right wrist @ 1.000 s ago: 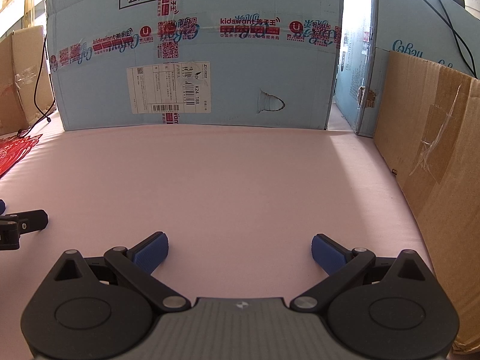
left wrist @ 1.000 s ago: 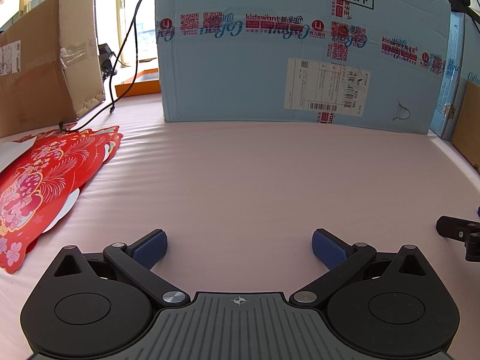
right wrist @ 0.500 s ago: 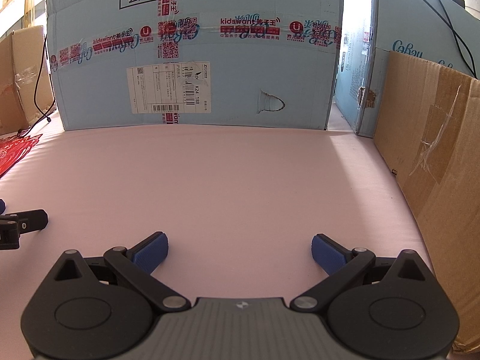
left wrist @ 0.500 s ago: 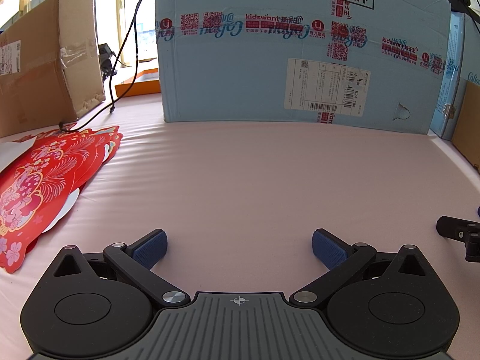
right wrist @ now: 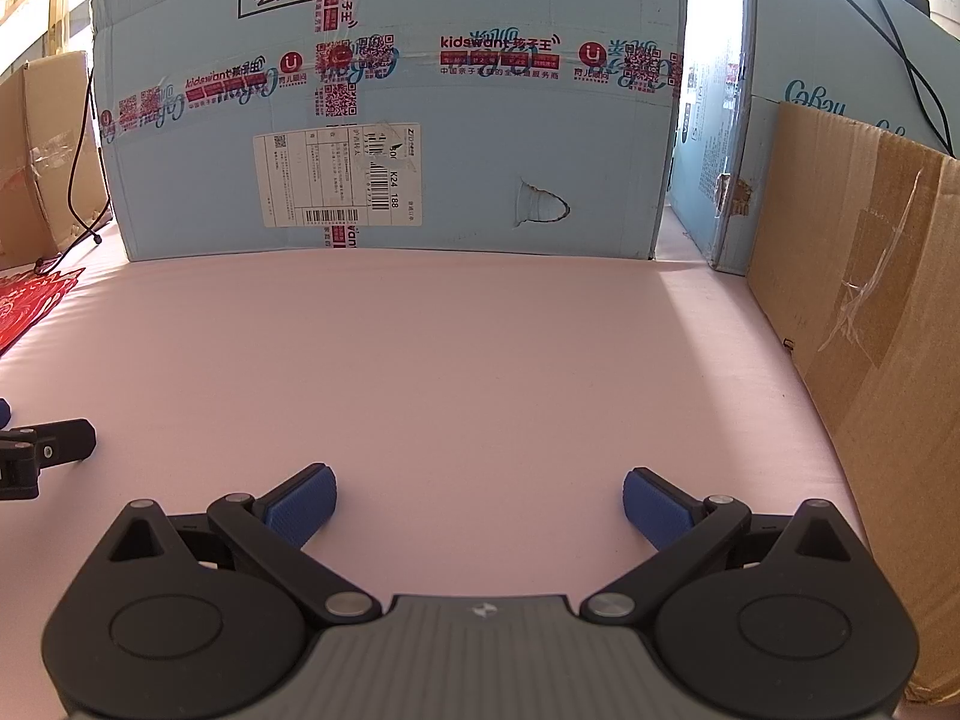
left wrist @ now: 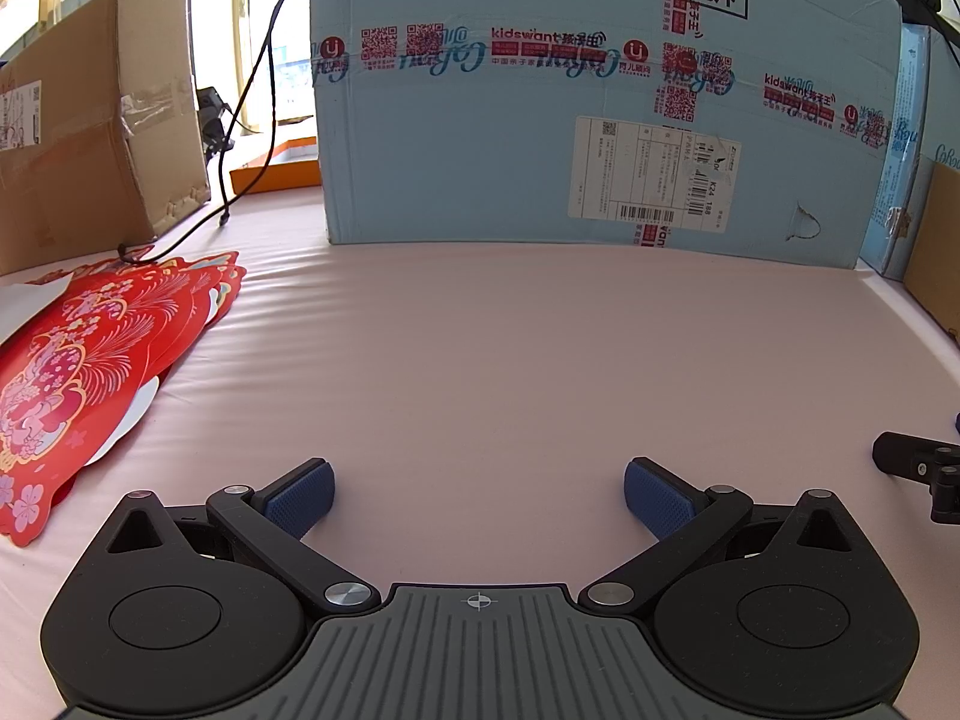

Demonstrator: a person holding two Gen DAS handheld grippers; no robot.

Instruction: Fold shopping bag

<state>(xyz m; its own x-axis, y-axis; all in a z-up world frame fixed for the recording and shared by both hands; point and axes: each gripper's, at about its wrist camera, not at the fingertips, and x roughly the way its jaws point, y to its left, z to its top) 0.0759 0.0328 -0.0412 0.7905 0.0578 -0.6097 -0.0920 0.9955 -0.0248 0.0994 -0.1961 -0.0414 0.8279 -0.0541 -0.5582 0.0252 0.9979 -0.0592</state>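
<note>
A flat stack of red shopping bags point(left wrist: 90, 354) with floral print lies on the pink table at the left of the left wrist view; its corner point(right wrist: 30, 306) shows at the left edge of the right wrist view. My left gripper point(left wrist: 478, 495) rests open over bare pink surface, to the right of the bags, holding nothing. My right gripper point(right wrist: 478, 501) is also open and empty over bare table. Each gripper's black tip shows in the other's view: the right gripper's tip point(left wrist: 918, 468) and the left gripper's tip point(right wrist: 42, 450).
A large light-blue carton point(left wrist: 600, 108) stands across the back of the table. Brown cardboard boxes stand at the left point(left wrist: 90, 120) and right point(right wrist: 870, 330). A black cable point(left wrist: 252, 120) trails down to the table near the bags.
</note>
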